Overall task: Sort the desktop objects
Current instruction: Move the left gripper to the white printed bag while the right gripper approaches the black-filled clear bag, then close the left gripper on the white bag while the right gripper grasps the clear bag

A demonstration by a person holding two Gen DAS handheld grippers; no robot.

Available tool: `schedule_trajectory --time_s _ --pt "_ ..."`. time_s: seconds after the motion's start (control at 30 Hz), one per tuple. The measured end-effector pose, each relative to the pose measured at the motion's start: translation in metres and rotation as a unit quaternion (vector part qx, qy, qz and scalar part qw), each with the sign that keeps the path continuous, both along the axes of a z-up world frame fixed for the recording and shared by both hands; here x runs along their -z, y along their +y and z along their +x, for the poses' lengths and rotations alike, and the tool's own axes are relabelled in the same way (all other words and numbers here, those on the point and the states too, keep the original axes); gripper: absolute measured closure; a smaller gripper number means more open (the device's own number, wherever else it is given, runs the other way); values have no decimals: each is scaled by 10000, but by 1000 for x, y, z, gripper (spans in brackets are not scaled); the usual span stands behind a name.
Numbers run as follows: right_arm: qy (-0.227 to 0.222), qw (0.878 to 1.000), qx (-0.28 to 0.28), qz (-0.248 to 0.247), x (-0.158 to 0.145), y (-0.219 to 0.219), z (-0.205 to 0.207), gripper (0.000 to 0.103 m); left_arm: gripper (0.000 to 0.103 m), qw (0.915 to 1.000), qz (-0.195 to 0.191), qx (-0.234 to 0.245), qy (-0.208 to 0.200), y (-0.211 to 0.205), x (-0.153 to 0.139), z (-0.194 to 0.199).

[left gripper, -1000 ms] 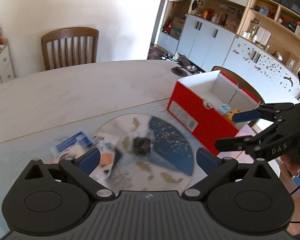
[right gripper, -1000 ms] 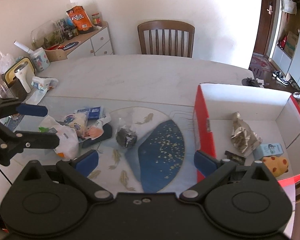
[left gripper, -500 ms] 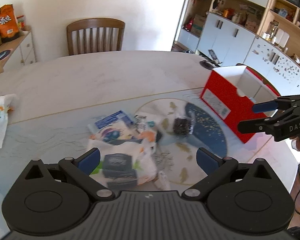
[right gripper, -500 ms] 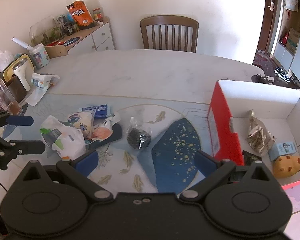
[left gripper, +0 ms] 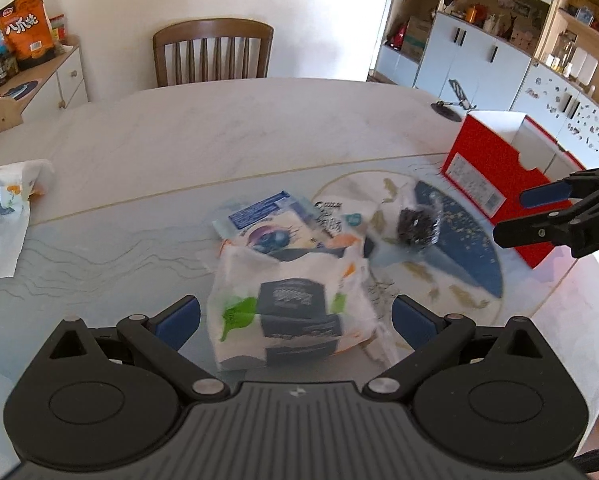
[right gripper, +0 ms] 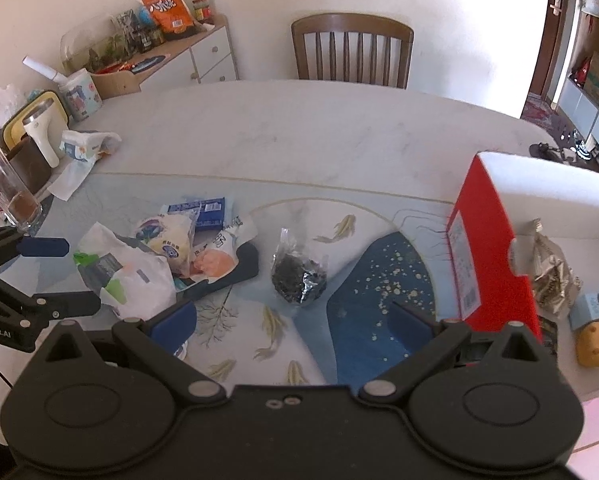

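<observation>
A pile of snack packets lies on the table mat. The nearest is a white packet [left gripper: 291, 312] with green and dark print, also in the right wrist view [right gripper: 127, 276]. My left gripper [left gripper: 295, 318] is open, its fingers either side of this packet. Behind it lie a blue packet [left gripper: 259, 212] and a clear bag of dark bits [left gripper: 417, 222], also in the right wrist view [right gripper: 299, 272]. My right gripper [right gripper: 293, 320] is open and empty above the mat, left of the red box [right gripper: 487, 248]. The box holds a crumpled foil bag [right gripper: 551, 264], a small blue carton [right gripper: 595, 308] and a yellow toy [right gripper: 597, 340].
A wooden chair [right gripper: 351, 52] stands at the table's far side. A tissue pack [right gripper: 87, 146], a glass [right gripper: 7, 196] and a white bottle [right gripper: 39, 132] stand at the left edge. A sideboard [right gripper: 171, 56] with snacks is behind. Cabinets [left gripper: 479, 56] line the right wall.
My left gripper has swung left and come down over the white packet, which now lies between its open fingers. My right gripper has drifted left, away from the red box.
</observation>
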State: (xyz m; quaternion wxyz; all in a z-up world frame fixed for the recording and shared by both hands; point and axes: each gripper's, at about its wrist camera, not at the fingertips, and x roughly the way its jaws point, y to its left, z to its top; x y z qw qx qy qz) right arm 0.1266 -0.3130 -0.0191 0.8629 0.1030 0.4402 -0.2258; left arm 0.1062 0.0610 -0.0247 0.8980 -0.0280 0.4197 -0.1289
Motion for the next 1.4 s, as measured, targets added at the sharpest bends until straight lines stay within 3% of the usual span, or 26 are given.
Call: schedule_trajectory --time_s 0.13,0.77,1.3,1.4 --pt "90 9999 24 54 12 -4 9 1 0 9999 115 112 -28 -2 10 2" --pt "395 9991 15 175 50 -25 53 3 0 9995 -40 146 272 -1 39 27" --pt "587 9975 238 313 68 -40 60 22 1 9992 -132 50 369 0 42 32" --pt "583 9974 252 341 68 -40 59 25 7 9992 -101 42 381 -1 41 32"
